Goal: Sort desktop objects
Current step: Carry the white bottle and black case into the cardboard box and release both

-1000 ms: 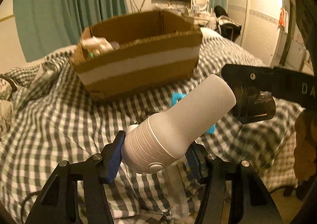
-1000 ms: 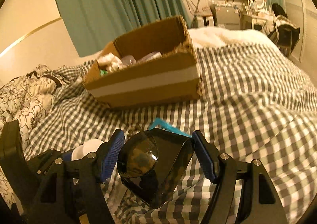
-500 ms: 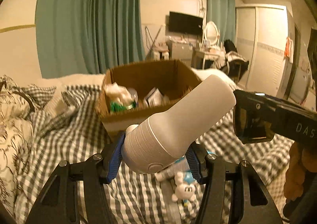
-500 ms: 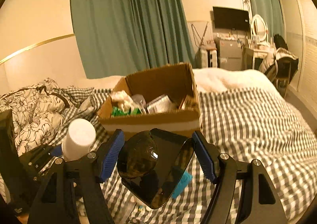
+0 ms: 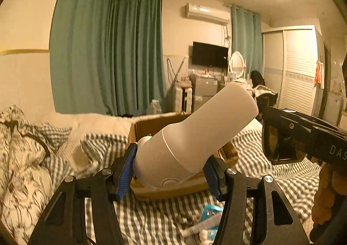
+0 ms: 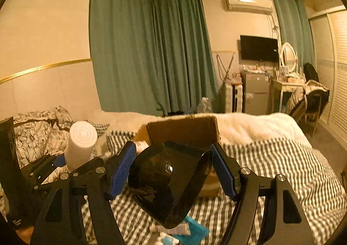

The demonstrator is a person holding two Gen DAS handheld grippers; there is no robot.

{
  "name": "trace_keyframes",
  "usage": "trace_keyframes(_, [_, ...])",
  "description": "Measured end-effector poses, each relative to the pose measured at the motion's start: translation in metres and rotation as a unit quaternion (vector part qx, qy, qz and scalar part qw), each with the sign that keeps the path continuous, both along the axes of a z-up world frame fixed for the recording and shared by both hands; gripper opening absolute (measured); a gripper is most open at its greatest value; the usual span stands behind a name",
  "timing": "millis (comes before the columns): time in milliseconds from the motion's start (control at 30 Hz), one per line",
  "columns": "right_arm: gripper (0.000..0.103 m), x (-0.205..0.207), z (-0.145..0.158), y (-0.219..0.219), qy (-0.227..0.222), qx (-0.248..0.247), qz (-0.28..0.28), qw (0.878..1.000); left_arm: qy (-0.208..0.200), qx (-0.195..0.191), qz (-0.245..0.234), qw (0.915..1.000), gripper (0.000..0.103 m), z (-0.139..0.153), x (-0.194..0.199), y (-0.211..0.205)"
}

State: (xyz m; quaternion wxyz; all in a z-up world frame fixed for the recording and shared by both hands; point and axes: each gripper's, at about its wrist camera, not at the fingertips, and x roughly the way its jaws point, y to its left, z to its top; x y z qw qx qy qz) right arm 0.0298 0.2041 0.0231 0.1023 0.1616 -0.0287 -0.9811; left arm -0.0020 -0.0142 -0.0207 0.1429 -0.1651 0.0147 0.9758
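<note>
My left gripper [image 5: 170,168] is shut on a white plastic bottle [image 5: 201,130], gripped near its cap end and tilted up to the right. That bottle [image 6: 80,145] also shows at the left in the right wrist view. My right gripper [image 6: 173,171] is shut on a dark glossy cone-shaped case [image 6: 171,180]; this case [image 5: 279,147] also shows at the right in the left wrist view. Both are held high above the checked bed. An open cardboard box [image 6: 184,130] sits on the bed just beyond both grippers, its inside hidden from here.
Small items lie on the checked blanket [image 6: 282,169] below: a blue packet [image 6: 193,232], a white tube [image 5: 197,227] and a small toy. Floral pillows [image 5: 23,154] are at the left. Green curtains, a television, a dresser and a wardrobe stand beyond the bed.
Both grippers rose with their loads and tilted toward level. The bed and box dropped low in view; the box's contents are no longer seen. Neither grip changed.
</note>
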Motion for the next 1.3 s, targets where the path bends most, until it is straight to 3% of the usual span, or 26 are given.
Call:
trace_keyframes(467, [0.070,-0.031,0.027,-0.010,0.046,-0.001,0.009,0.999,0.041,0.030,0.011,0.9986,0.059,0.036,-0.042,-0.001])
trace_keyframes(667, [0.070,-0.051,0.034,-0.011,0.061,0.003,0.011,0.998,0.054,0.026,0.017,0.9981,0.059,0.045,-0.063,0.004])
trace_keyframes(1033, [0.070,-0.096,0.033,-0.008,0.068,0.008,0.017,0.998,0.041,0.023,0.030,0.9984,0.059,0.038,-0.115,0.006])
trace_keyframes(1300, [0.070,-0.149,0.003,-0.014,0.028,0.016,0.016,0.999,-0.010,0.010,0.015,0.9998,0.059,0.000,-0.152,0.011])
